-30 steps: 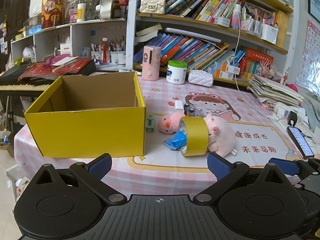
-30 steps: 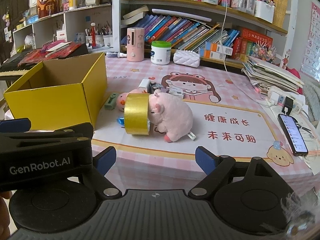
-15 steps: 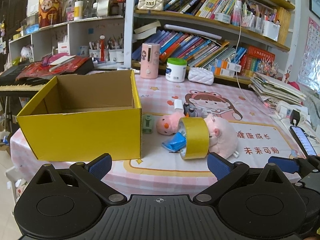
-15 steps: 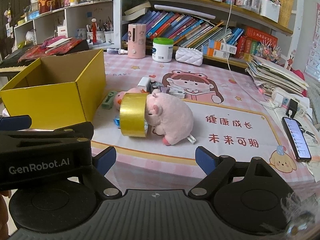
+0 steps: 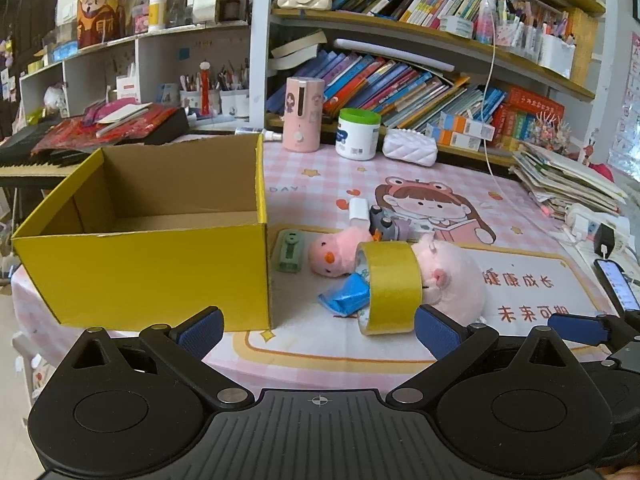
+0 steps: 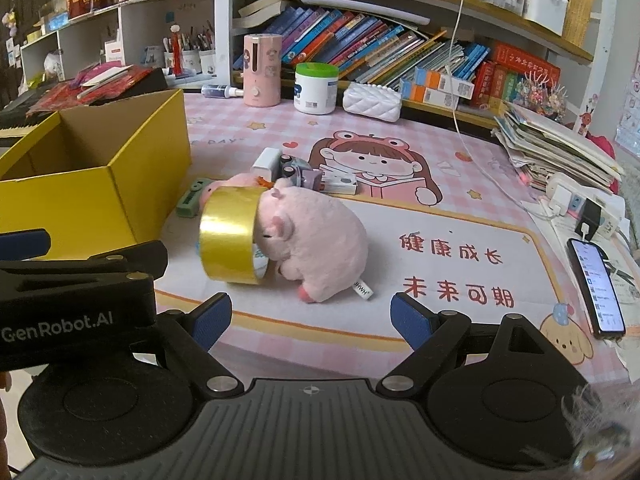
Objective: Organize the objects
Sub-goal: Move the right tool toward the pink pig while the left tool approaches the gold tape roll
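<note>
An open, empty yellow cardboard box (image 5: 160, 272) (image 6: 100, 184) stands at the table's left. Right of it lies a pile: a gold tape roll (image 5: 390, 286) (image 6: 230, 236) on edge, a pink pig plush (image 5: 452, 276) (image 6: 316, 240), a smaller pink plush (image 5: 336, 254), a blue packet (image 5: 344, 296), a green clip-like item (image 5: 289, 256) (image 6: 192, 200), a white block (image 5: 359, 210) (image 6: 266, 162) and a small grey toy (image 5: 382, 220) (image 6: 294, 168). My left gripper (image 5: 318, 326) is open and empty, short of the pile. My right gripper (image 6: 312, 316) is open and empty, just short of the pig plush.
A phone (image 6: 596, 284) and chargers (image 6: 576, 204) lie at the table's right edge beside stacked papers (image 6: 556, 148). A pink cylinder (image 5: 303, 114), a white jar (image 5: 358, 134) and a white pouch (image 5: 409, 151) stand at the back before bookshelves. The left gripper's body (image 6: 76, 292) shows in the right wrist view.
Both grippers have moved forward toward the table, so the pile and box look larger. Nothing on the table has moved.
</note>
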A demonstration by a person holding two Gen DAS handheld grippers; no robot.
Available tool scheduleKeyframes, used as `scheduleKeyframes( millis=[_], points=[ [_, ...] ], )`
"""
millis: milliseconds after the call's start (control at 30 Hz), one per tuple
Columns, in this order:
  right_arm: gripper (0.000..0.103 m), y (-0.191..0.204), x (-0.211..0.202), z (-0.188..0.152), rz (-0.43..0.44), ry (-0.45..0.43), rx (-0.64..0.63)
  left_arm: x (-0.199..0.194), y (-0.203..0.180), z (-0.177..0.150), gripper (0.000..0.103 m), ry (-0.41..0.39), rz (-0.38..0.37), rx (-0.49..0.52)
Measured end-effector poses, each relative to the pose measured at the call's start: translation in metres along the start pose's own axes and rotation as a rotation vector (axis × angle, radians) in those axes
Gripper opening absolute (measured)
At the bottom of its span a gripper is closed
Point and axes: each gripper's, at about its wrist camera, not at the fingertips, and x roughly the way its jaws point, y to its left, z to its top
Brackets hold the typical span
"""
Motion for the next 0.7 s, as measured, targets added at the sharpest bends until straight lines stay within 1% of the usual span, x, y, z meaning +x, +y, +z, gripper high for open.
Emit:
scheduleKeyframes(
  millis=[367,400,467,500,700],
  points=[
    [0.087,-0.020,0.028,0.020,0.045,0.017,-0.040,0.022,-0.011,0.014,0.101,0.007,0.049,-0.034],
    [0.086,-0.022,0.031,0.021,0.048,0.016,-0.045,0.025,-0.012,0.014,0.101,0.010,0.055,-0.038],
    [0.080,-0.026,0.037,0.023,0.057,0.021,-0.057,0.030,-0.014,0.015,0.101,0.022,0.063,-0.047],
    [0.079,-0.028,0.040,0.023,0.061,0.027,-0.063,0.032,-0.016,0.016,0.099,0.027,0.065,-0.050],
    [0.078,-0.040,0.059,0.024,0.075,0.062,-0.068,0.041,-0.026,0.017,0.099,0.049,0.083,-0.045]
  ],
)
